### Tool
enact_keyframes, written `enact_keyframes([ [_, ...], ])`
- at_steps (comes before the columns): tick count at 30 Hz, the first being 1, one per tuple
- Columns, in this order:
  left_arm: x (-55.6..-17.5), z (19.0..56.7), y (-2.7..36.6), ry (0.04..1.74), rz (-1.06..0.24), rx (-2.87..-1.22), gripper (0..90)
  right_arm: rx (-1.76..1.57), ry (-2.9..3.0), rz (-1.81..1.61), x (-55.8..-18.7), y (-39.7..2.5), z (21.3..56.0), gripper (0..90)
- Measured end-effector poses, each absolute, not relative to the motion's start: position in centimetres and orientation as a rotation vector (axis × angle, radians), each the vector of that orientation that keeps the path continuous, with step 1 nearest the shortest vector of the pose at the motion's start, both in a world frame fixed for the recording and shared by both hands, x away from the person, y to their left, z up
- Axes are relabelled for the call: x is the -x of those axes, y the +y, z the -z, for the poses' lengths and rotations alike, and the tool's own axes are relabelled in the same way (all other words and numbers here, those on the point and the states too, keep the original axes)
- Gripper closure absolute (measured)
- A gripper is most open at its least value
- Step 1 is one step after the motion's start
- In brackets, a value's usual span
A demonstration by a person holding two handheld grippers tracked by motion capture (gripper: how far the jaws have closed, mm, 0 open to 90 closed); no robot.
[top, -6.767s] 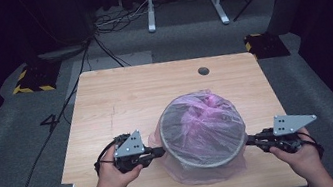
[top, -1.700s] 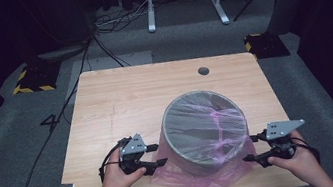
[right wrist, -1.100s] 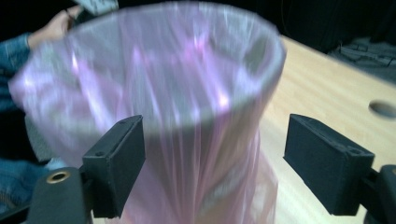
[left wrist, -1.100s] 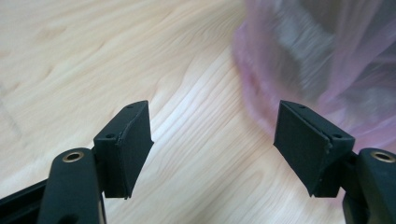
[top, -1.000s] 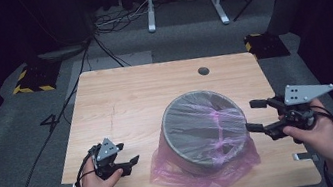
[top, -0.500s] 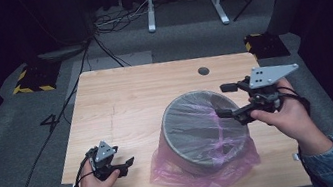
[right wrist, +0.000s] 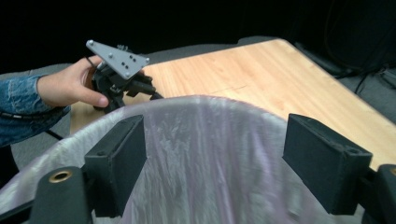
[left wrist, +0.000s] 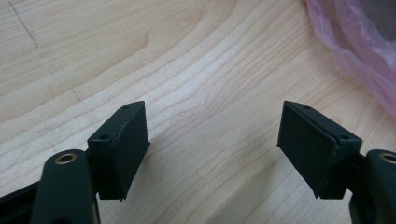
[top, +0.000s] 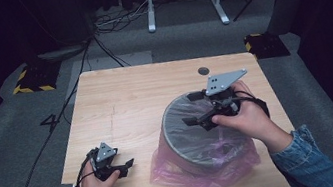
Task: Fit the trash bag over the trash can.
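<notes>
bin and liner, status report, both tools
Left tool open, low over bare table. Right tool open above bin mouth. Pink liner draped over rim, bunched at base. Nothing in the way.

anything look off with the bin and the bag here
The pink bag is bunched loosely around the foot of the bin, spilling onto the table instead of sitting neatly. Plastic is stretched across the bin's top. Nothing looks torn or spilled.

1 bin (top: 202, 141); 1 pink bag (top: 167, 172); 2 grippers (top: 128, 166).

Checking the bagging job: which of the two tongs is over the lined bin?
The right tongs, open above the bin and its pink bag. The left tongs sit open over bare table.
</notes>
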State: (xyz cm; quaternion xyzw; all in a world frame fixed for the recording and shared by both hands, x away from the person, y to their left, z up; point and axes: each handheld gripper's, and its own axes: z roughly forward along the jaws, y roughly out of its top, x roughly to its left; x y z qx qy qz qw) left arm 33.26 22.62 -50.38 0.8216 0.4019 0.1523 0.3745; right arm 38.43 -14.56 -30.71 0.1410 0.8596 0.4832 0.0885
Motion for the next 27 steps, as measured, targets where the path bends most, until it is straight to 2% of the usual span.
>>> enact_keyframes([
  [7, -33.3, 50.4, 22.4, 1.019, -0.403, -2.123, 24.8, -0.436, 2.606, -1.366, -39.1, -13.1, 32.7, 20.8],
  [12, -33.3, 50.4, 22.3, 1.019, -0.409, -2.13, 25.0, -0.426, 2.655, -1.296, -39.4, -12.4, 34.1, 14.8],
  [18, -33.3, 50.4, 22.2, 1.018, -0.413, -2.134, 24.9, -0.462, 2.703, -1.197, -39.6, -11.7, 35.6, 13.3],
  [27, -33.2, 50.4, 22.1, 1.022, -0.415, -2.133, 24.8, -0.477, 2.795, -1.071, -39.6, -11.2, 36.7, 18.3],
])
